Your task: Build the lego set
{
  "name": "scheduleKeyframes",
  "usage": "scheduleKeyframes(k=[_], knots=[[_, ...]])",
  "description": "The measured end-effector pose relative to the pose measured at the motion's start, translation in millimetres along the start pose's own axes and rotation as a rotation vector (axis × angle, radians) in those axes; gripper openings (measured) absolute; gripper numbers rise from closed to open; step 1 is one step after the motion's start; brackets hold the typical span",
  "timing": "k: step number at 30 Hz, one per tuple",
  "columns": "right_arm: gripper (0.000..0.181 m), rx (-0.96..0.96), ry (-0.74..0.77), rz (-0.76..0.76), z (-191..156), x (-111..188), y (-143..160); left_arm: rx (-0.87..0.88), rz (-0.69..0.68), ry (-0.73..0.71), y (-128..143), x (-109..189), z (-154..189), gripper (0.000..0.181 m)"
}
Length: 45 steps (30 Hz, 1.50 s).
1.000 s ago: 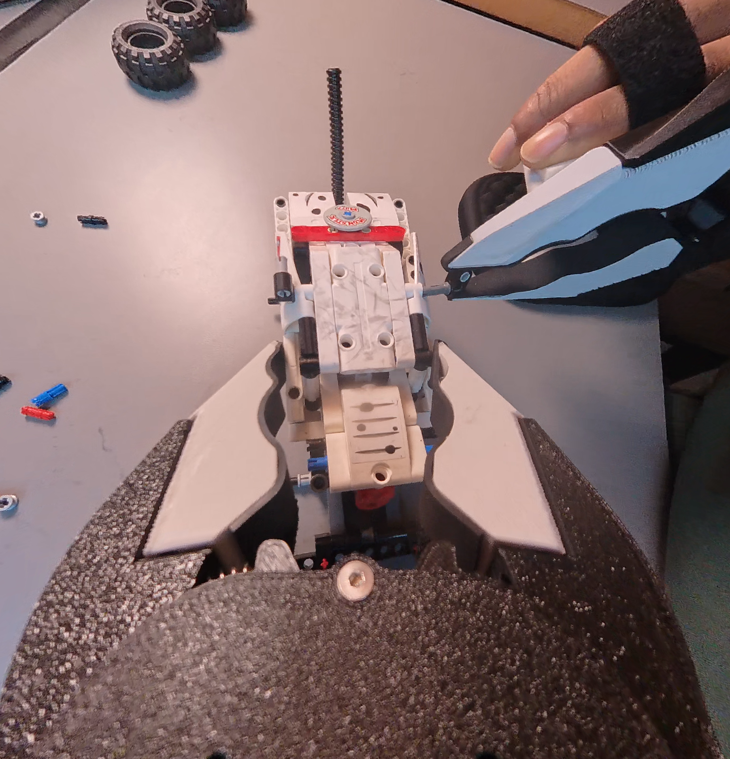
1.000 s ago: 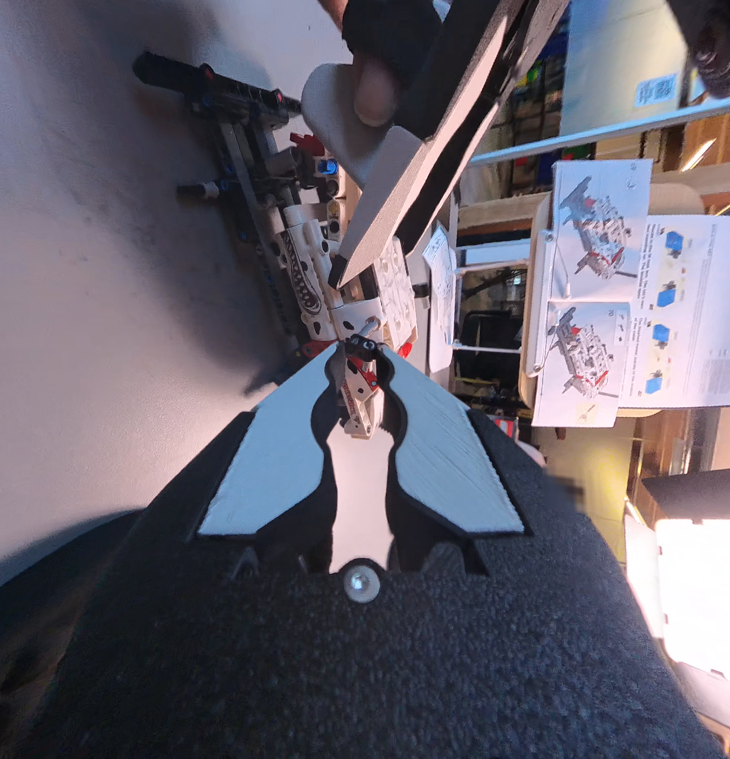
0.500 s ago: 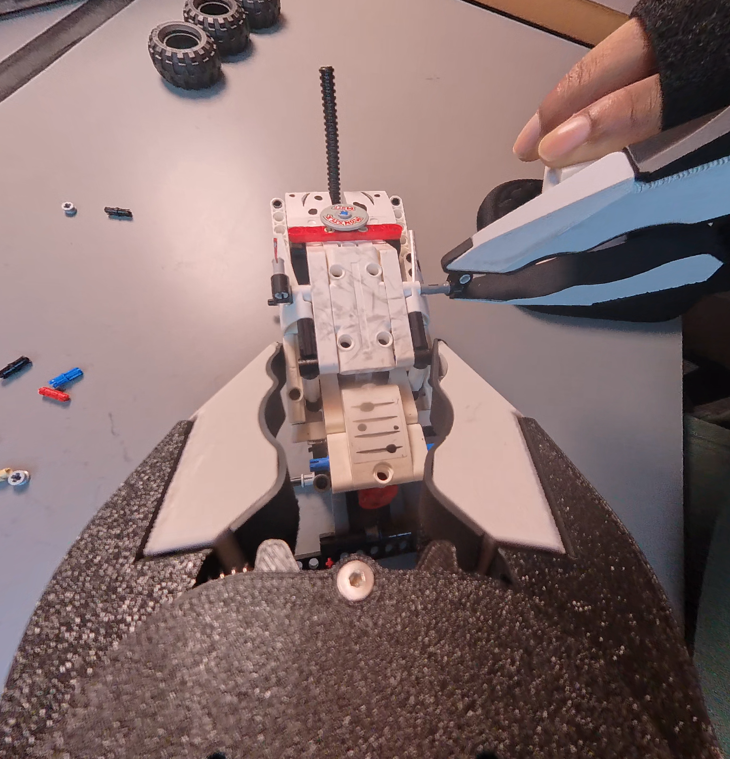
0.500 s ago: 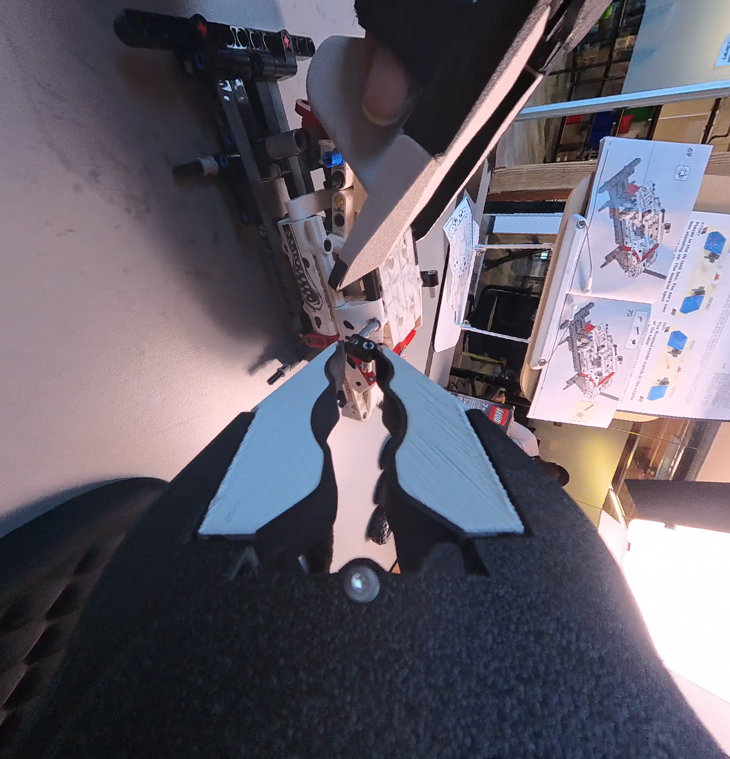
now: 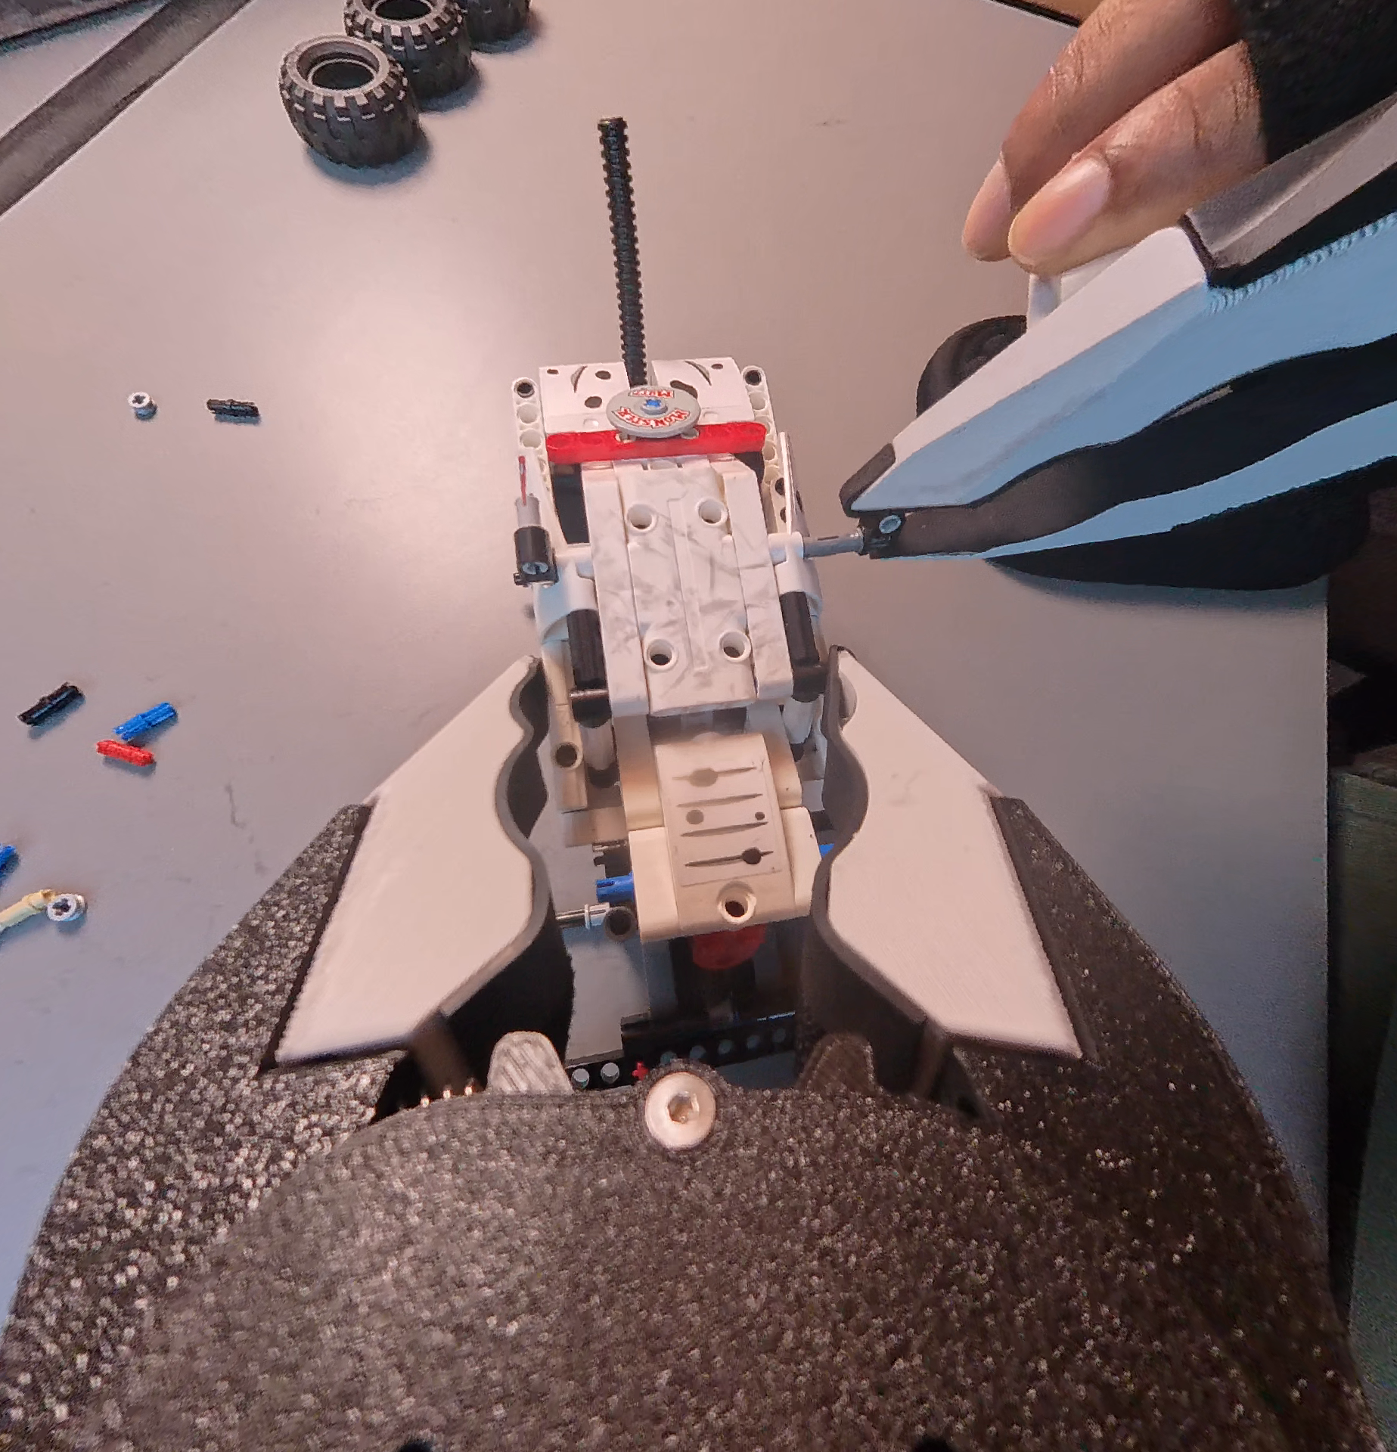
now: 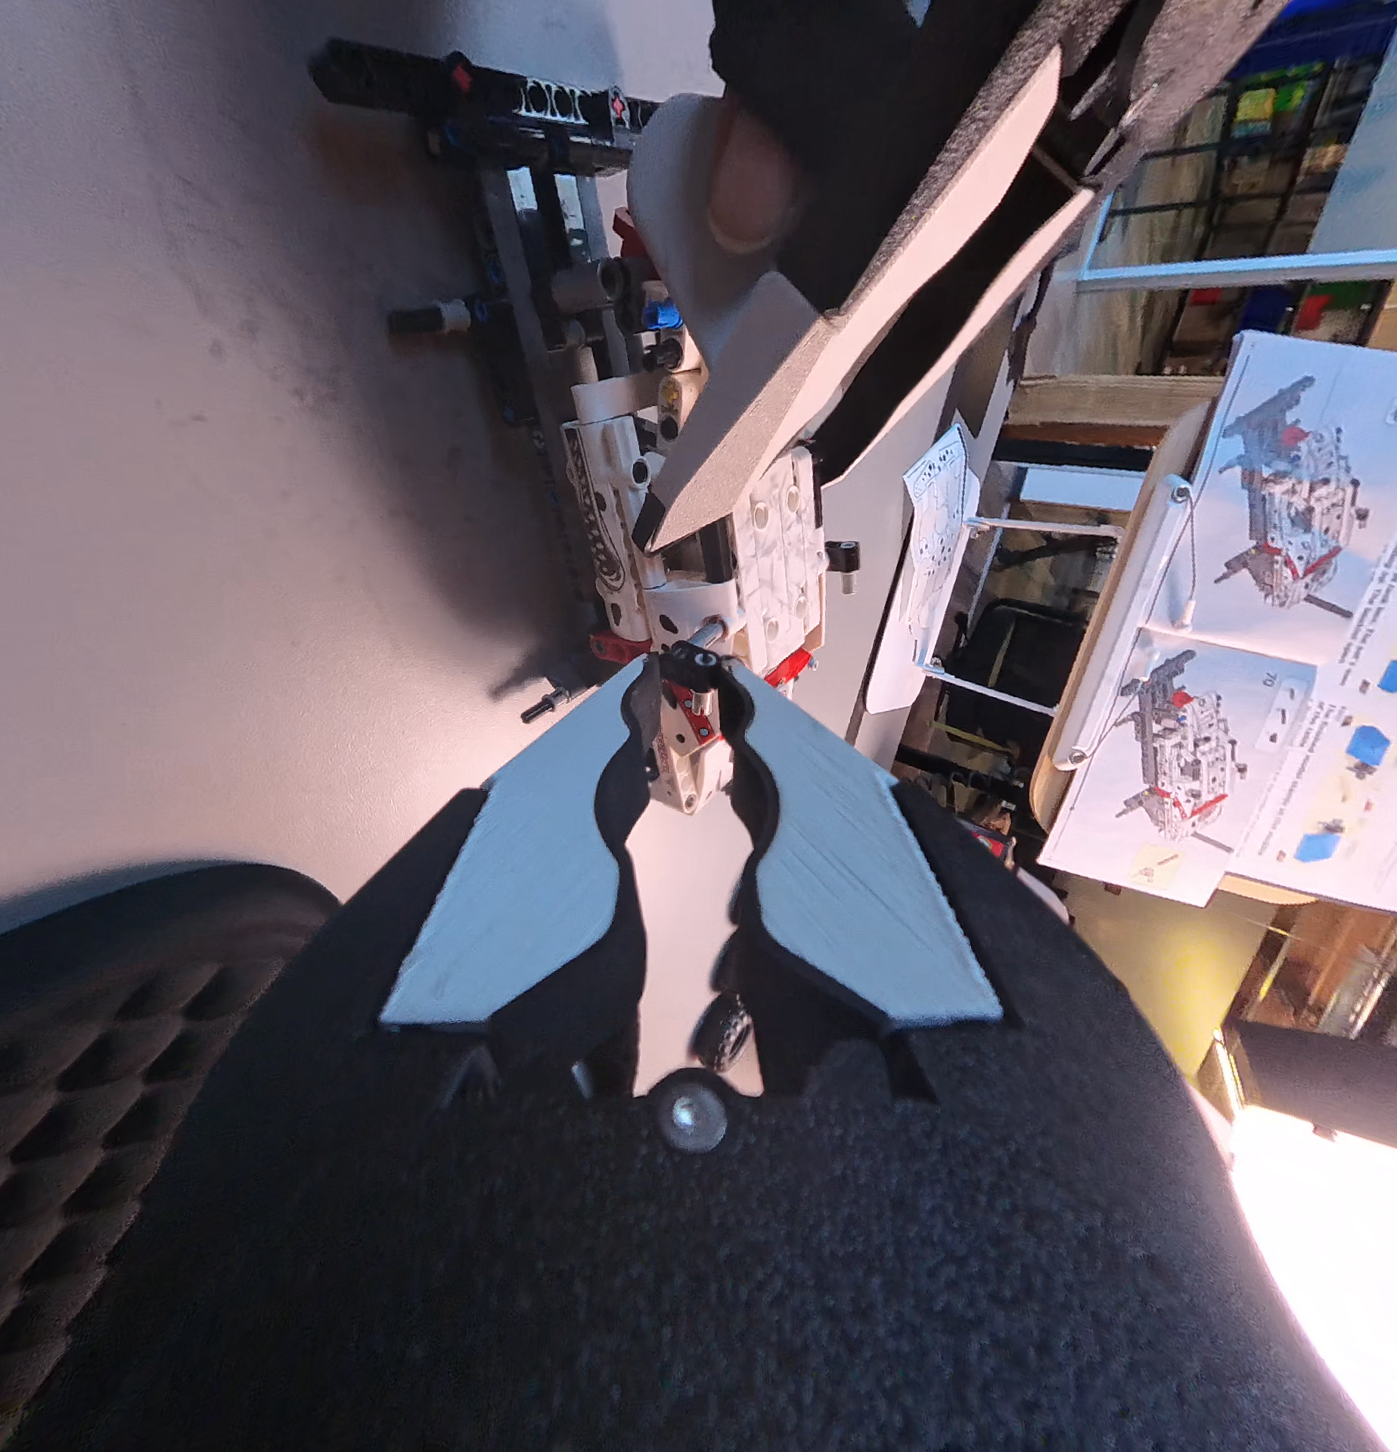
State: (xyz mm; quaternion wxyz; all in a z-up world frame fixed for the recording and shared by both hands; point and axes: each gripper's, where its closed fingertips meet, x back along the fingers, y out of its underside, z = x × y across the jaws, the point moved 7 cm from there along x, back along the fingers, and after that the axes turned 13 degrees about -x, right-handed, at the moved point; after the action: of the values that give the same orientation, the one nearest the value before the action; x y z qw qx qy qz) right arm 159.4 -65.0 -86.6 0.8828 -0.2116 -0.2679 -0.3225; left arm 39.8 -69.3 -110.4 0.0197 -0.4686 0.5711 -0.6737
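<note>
Since a second ago your left tongs have kept their clamp on the white lego truck while the view has slid along the surface, so the loose tyres now sit further right in it. Your right tongs stay pinched on a small white-and-red piece, its black connector at the grey axle on the truck's side. Small loose pins lie apart to the left, another tyre sits behind the right tongs, and instruction pages stand beyond.
</note>
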Motion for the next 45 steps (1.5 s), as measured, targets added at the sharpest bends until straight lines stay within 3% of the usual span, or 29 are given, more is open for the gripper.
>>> scheduleKeyframes(k=[7,11,21,31,38,42,45], knots=[[0.013,-0.009,-0.052,0.028,6.8,-2.2,-5.3,0.009,0.002,-0.001,1.4,1.1,-2.3,0.07],[0.014,-0.062,0.002,0.038,4.8,-5.4,-0.1,0.011,0.003,-0.005,3.1,2.2,-5.0,0.07],[0.013,0.099,0.12,0.213,-4.2,-9.2,11.3,0.012,0.007,0.005,3.7,2.7,-5.7,0.07],[0.012,0.109,-0.091,0.241,-0.4,-12.5,-1.3,-0.019,0.009,0.026,2.4,2.0,-0.2,0.07],[0.011,-0.073,-0.121,0.333,3.1,-2.8,9.2,-0.044,0.045,0.062,4.7,4.5,-1.5,0.071],[0.012,-0.309,-0.12,0.49,6.3,10.6,12.2,-0.097,0.201,0.091,-9.0,28.1,-6.9,0.061],[0.012,-0.457,-0.109,0.665,11.0,27.5,2.8,0.05,0.372,0.34,-21.7,41.6,1.4,0.048]])
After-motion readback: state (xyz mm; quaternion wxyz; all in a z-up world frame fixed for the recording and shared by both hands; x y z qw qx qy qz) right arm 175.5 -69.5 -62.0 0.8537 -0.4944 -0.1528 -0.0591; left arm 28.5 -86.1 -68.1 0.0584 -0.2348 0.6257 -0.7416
